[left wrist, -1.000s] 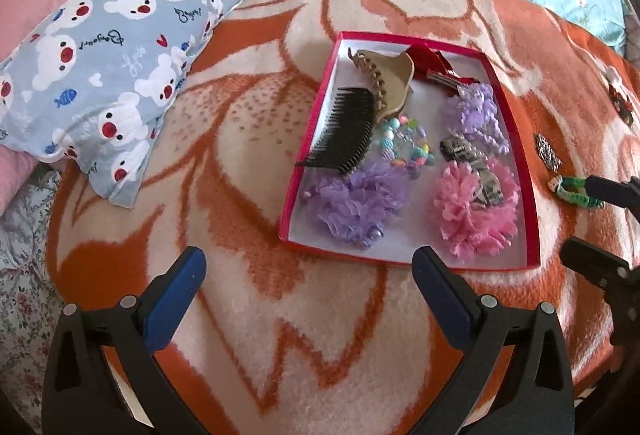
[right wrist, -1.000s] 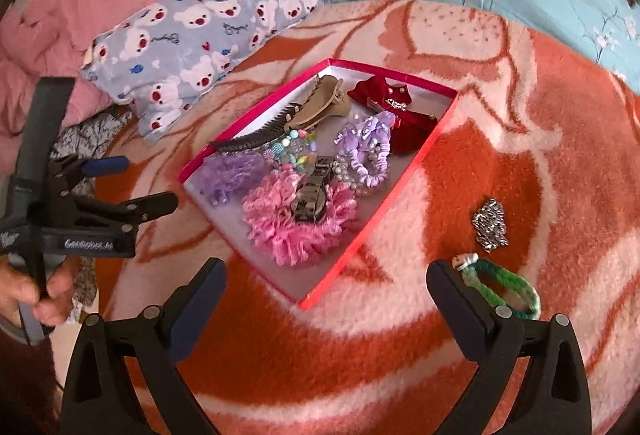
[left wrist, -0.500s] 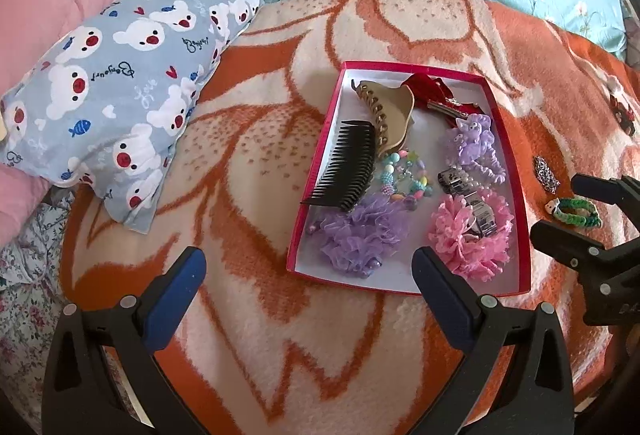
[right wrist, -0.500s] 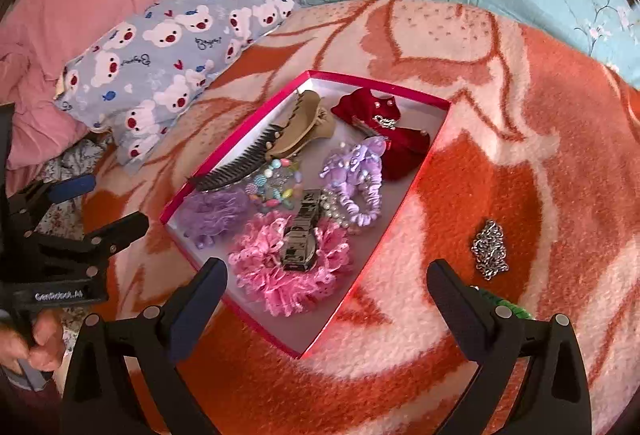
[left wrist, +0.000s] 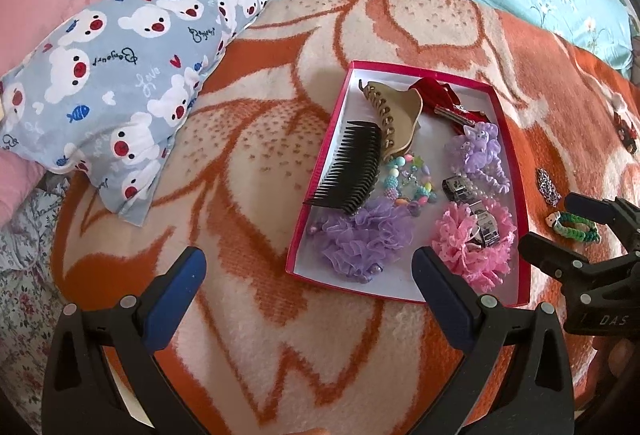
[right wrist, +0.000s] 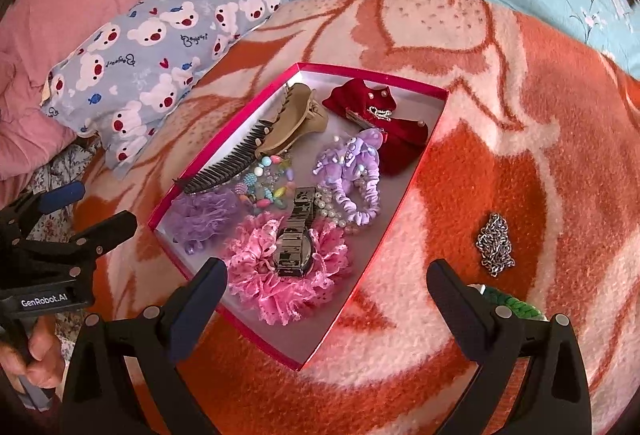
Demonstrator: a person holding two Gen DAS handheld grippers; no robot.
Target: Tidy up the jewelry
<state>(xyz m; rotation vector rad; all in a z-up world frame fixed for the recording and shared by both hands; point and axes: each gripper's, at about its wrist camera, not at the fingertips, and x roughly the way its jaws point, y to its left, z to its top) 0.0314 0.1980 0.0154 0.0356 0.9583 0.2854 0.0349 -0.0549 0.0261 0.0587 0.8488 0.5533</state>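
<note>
One orange-and-cream blanket (left wrist: pixel 256 203) spans the bed, pillow (left wrist: pixel 120 47) beside

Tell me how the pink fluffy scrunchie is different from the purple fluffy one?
The pink scrunchie has a watch lying on it; the purple scrunchie has none. The pink scrunchie looks bigger, the purple scrunchie smaller, beside the black comb. Both are frilly and lie inside the red box.

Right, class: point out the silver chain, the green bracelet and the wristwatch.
silver chain (right wrist: pixel 495 245): right wrist view, middle of the heap.
green bracelet (left wrist: pixel 577 225): left wrist view, braided band.
wristwatch (right wrist: pixel 293 250): right wrist view, its face.
</note>
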